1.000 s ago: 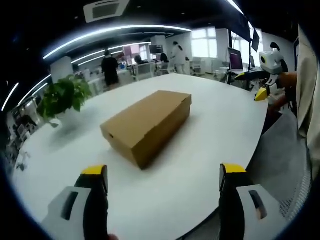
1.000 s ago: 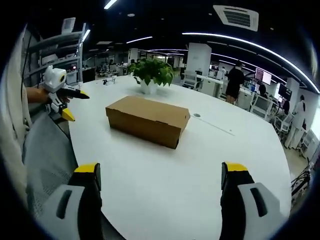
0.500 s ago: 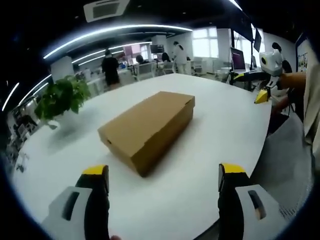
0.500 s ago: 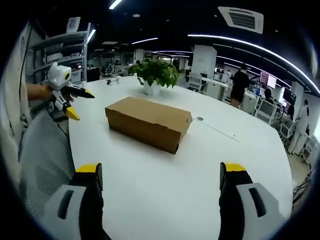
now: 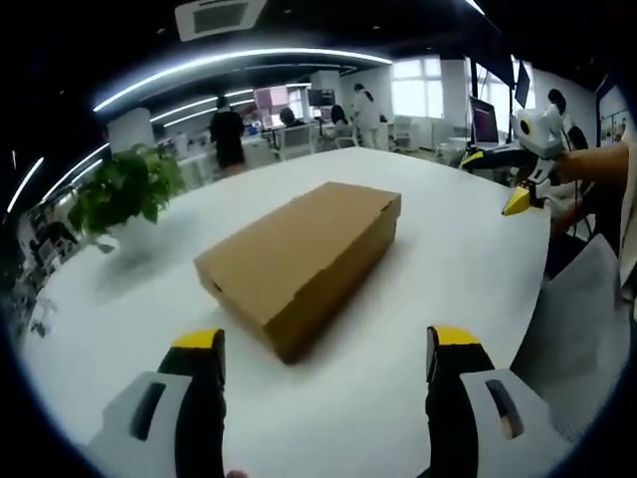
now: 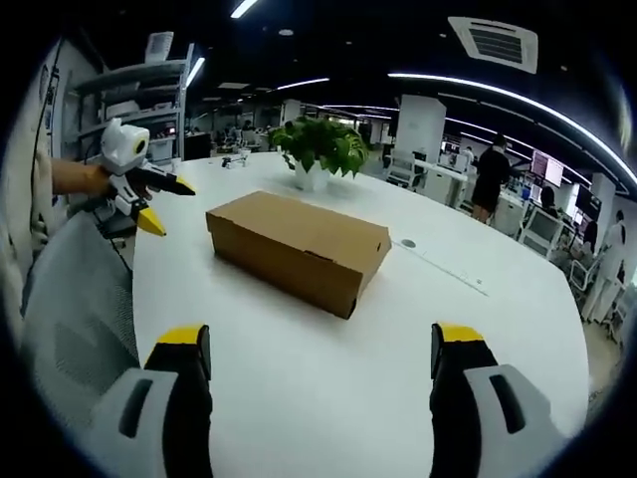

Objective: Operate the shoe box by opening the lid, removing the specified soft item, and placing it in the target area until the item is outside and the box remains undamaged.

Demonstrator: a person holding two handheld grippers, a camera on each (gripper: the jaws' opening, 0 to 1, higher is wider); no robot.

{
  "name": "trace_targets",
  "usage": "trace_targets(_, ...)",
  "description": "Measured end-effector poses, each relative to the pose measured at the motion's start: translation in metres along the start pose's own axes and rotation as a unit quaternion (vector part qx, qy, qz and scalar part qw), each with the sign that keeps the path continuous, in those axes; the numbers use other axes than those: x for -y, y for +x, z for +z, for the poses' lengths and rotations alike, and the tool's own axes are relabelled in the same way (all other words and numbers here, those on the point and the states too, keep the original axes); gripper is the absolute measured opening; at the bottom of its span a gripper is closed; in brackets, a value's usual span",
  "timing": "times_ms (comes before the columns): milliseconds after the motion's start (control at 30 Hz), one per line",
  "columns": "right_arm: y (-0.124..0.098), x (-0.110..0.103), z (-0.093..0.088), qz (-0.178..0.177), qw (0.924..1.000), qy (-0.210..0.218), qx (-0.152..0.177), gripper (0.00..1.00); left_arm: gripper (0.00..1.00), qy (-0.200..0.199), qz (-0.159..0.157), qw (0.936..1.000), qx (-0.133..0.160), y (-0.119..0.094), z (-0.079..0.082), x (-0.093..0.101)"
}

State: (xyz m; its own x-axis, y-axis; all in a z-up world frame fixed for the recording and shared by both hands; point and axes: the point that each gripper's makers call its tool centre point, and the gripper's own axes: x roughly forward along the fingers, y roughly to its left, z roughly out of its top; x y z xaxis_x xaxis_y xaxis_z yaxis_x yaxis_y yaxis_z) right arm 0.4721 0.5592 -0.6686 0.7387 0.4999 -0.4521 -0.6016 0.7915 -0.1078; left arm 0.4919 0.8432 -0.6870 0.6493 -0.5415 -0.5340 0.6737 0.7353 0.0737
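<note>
A closed brown cardboard shoe box (image 5: 299, 259) (image 6: 297, 246) lies in the middle of a large white table (image 5: 438, 269) (image 6: 328, 388), its lid down. My left gripper (image 5: 323, 344) stands open just short of the box's near corner, nothing between its yellow-tipped fingers. My right gripper (image 6: 318, 339) is open too, a little back from the box's end. The right gripper (image 5: 528, 159) also appears at the far right of the left gripper view, and the left gripper (image 6: 134, 179) at the far left of the right gripper view, each held in a hand.
A potted green plant (image 5: 124, 194) (image 6: 318, 149) stands on the table beyond the box. The table's edge (image 5: 528, 299) curves near a grey mesh chair (image 6: 75, 329). People stand at desks and monitors (image 6: 493, 179) far behind.
Both grippers have come a little closer to the box, which looks slightly larger in each view. The box itself has not moved and its lid stays down.
</note>
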Motion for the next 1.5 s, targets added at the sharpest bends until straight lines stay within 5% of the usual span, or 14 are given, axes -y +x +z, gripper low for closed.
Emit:
trace_targets(867, 0.076, 0.019, 0.013, 0.054, 0.9971, -0.052, 0.008, 0.64, 0.68, -0.065, 0.033, 0.9972, -0.015, 0.038, -0.010, -0.023)
trace_targets(1500, 0.121, 0.030, 0.013, 0.073, 0.9969, -0.026, -0.010, 0.50, 0.53, -0.110, 0.056, 0.9922, -0.019, 0.061, -0.013, -0.033)
